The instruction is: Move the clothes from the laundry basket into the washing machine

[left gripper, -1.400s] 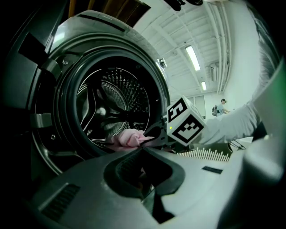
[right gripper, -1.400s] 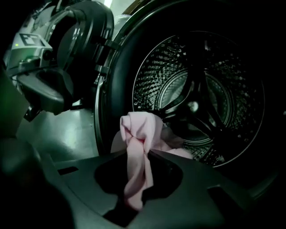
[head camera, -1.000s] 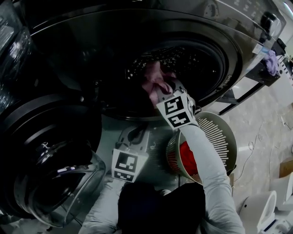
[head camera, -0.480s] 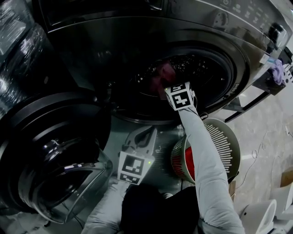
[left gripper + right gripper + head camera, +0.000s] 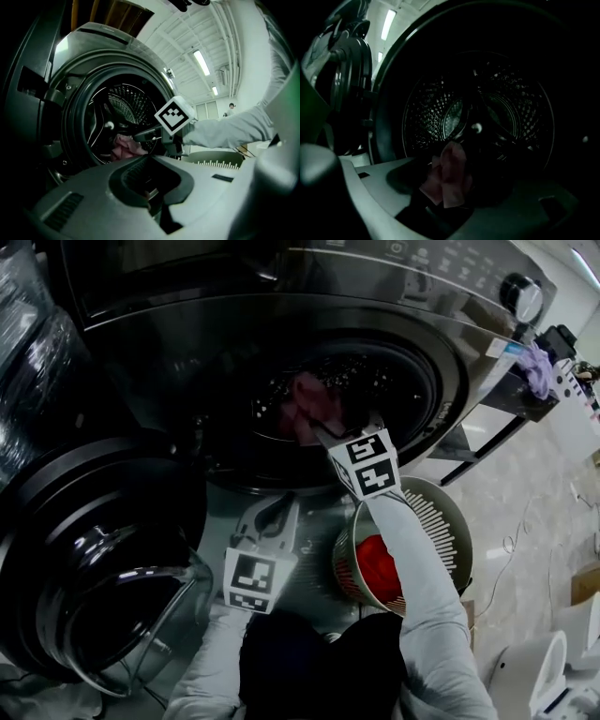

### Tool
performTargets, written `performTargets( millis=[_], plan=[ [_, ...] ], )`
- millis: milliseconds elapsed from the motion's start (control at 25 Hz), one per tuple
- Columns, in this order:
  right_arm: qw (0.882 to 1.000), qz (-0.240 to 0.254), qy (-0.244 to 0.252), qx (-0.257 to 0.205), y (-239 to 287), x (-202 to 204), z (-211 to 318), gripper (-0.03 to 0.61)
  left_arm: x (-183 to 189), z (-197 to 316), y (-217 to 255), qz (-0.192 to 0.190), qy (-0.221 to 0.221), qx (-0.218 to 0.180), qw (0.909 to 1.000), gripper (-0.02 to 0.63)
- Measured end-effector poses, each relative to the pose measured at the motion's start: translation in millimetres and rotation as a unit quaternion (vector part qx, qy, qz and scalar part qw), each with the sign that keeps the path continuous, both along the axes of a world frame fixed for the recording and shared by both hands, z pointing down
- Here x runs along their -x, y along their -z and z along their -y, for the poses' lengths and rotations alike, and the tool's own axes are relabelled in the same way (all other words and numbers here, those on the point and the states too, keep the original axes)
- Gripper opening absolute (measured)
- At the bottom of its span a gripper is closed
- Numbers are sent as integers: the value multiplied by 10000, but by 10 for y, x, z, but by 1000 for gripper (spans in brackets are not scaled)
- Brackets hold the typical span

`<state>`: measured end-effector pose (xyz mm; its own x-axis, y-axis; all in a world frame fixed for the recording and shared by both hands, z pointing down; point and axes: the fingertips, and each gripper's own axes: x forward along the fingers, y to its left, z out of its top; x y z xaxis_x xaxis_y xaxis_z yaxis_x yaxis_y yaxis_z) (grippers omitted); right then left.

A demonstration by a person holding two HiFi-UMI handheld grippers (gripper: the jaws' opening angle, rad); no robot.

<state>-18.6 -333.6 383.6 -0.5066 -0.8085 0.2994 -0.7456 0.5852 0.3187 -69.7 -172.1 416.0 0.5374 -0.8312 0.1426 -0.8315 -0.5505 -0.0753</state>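
Floor (image 5: 530,512): pale, marbled, glossy; fills the right side of the head view.
Cable (image 5: 513,542): thin, loose on the floor, curling.
Black stand (image 5: 506,399): dark top on slanted legs, at the upper right.
Purple cloth (image 5: 536,362): bunched on top of the black stand.
Cardboard box (image 5: 586,582): brown, at the right edge, cut off by the frame.
White unit (image 5: 548,681): rounded white casing in the lower right corner; kind unclear.
Plastic wrap (image 5: 28,362): clear, crinkled sheeting over a dark bulk at the upper left.
Ceiling (image 5: 187,42): white, with beams, seen in the left gripper view.
Strip lights (image 5: 202,62): lit, running in a line along the ceiling.
Distant person (image 5: 230,108): small figure far back in the hall.
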Motion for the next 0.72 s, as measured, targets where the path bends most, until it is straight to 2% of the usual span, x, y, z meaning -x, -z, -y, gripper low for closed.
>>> performTargets(
  millis=[200,440,560,720],
  plan=[
    [9980,403,460,-137,381,-209,-615,299,-71,6,166,-1,-67,-193,9998,20],
    [9959,531,726,81,429,-721,-1354,299,-280,49,158,-9,-318,-209,9993,18],
    [9968,286,667,332,247,-1093,-1664,299,-410,29,117,23,-514,-162,9985,20],
    [9904,-482,748,1055,-414,-1591,-2026,299,-523,-5,54,155,-772,-160,9968,18]
  ],
)
